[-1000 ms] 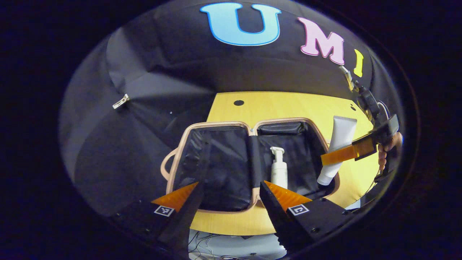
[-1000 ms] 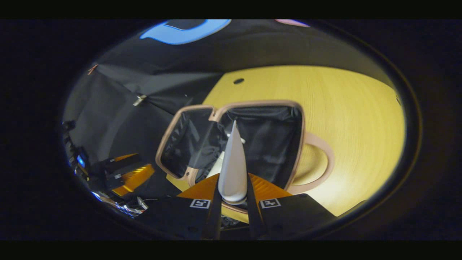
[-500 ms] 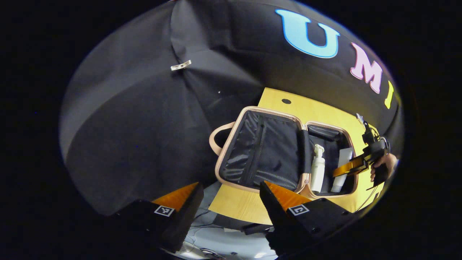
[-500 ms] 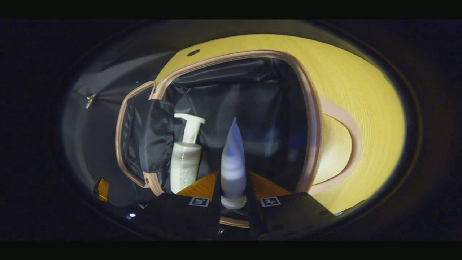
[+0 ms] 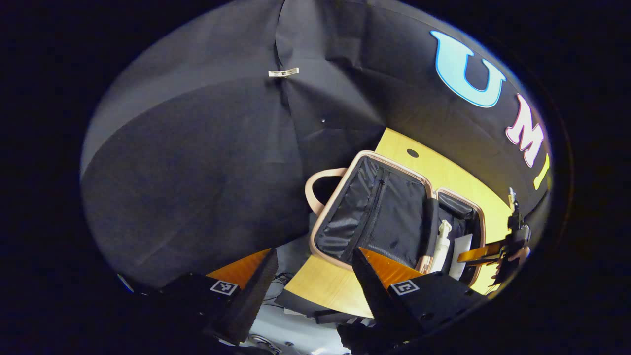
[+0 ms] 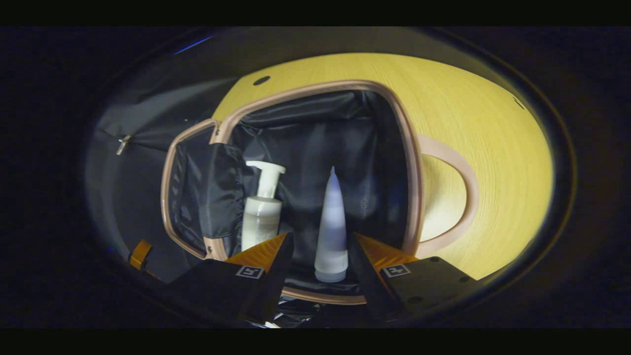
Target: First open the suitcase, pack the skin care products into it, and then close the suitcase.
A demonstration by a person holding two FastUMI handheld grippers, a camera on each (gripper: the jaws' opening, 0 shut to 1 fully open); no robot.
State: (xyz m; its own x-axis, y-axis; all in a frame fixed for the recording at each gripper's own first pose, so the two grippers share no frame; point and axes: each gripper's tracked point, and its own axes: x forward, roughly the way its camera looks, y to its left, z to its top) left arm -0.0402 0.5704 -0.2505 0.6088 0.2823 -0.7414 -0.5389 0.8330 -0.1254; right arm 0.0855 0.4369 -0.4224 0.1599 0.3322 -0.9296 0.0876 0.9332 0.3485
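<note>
Two products are lying in the open pink-trimmed suitcase with black fabric lining [image 6: 394, 148]: the white pump bottle [image 6: 260, 217] and the white squeeze tube [image 6: 331, 222]. I'm seeing both in the half straight ahead of my right gripper [image 6: 318, 246], tube lying between its spread fingers, pump bottle just off the left finger.

Right fingers are standing apart, and there's a visible gap either side of the tube, so I'm reading it as let go and resting on the lining.

Left gripper [image 5: 310, 266] is hanging open too, holding nothing, out over the near edge of the yellow wooden table [image 5: 320, 291]. The suitcase [image 5: 379, 212] is lying ahead and to the right of it.

Step in hand, as I'm judging it: clearing the right gripper out of the case. I'm planning to back straight out along the finger axis and lift early, avoiding any sideways sweep so a finger isn't nudging the tube or the pump bottle. Fingers are staying wide until they're past the rim. Then I'm checking the table for leftover products before closing; I can't tell from here whether any remain.
</note>
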